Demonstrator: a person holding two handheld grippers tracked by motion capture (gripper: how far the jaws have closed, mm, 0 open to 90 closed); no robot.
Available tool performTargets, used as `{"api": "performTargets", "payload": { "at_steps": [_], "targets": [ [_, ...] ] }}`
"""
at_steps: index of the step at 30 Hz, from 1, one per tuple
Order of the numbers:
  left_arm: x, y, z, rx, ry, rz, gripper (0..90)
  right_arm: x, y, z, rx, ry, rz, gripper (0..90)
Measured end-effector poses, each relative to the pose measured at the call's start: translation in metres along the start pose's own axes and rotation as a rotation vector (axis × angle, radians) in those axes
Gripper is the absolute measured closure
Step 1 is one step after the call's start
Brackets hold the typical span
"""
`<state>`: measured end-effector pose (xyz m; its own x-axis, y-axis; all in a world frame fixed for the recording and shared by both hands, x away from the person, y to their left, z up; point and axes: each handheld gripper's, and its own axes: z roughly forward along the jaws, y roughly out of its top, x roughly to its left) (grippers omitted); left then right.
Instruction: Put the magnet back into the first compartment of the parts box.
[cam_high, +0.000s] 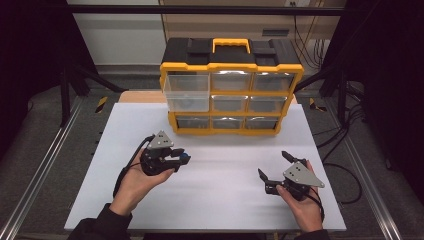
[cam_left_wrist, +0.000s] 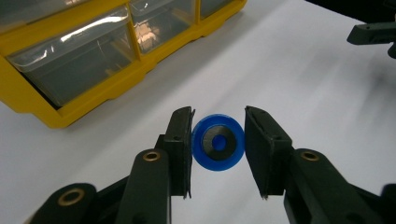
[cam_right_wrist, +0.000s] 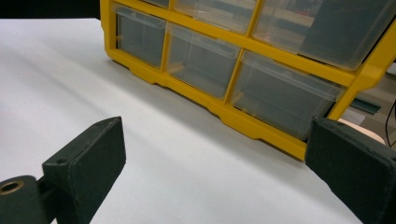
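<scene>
Presently on my desk (cam_high: 210, 190), white-topped, as I see it from the remote station:

Item one: blue disc (cam_left_wrist: 218, 143), round, with a dark centre ring. It sits between the jaws of my left tongs (cam_left_wrist: 218, 140). The left gripper view shows one jaw touching its rim and the other just beside it, so I read the tongs as closed onto the disc. In the high view the blue shows at the tip of the left tongs (cam_high: 184, 157), over the left half of the desk, in front of the organiser.

Item two: right tongs (cam_high: 272, 167), jaws spread wide apart with nothing between them; the right gripper view looks past them toward the lower drawers (cam_right_wrist: 201, 60).

Item three: yellow drawer organiser (cam_high: 231, 67), black top, yellow handle, clear drawers in three rows. It stands at the far edge of the desk. The upper left drawer (cam_high: 186, 92) is pulled out toward me.
</scene>
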<state>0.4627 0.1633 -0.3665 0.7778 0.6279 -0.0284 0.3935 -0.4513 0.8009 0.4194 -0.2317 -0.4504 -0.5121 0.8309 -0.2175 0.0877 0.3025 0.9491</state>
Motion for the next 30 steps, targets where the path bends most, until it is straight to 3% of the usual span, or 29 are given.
{"api": "performTargets", "payload": {
  "at_steps": [9, 19, 20, 30],
  "targets": [
    [0.001, 0.005, -0.010, -0.050, 0.007, -0.007, 62.3, 0.000, 0.000, 0.000, 0.000, 0.000, -0.001, 5.5],
    [0.003, 0.006, -0.014, -0.069, 0.010, -0.014, 62.3, 0.000, 0.000, 0.000, 0.003, 0.000, -0.003, 5.5],
    [0.004, 0.008, -0.014, -0.080, 0.031, 0.008, 62.3, 0.000, 0.000, 0.001, 0.001, 0.001, -0.002, 5.5],
    [0.001, 0.031, -0.014, -0.090, 0.045, 0.028, 62.3, 0.000, -0.001, 0.001, 0.010, -0.002, -0.003, 5.5]
  ]
}}
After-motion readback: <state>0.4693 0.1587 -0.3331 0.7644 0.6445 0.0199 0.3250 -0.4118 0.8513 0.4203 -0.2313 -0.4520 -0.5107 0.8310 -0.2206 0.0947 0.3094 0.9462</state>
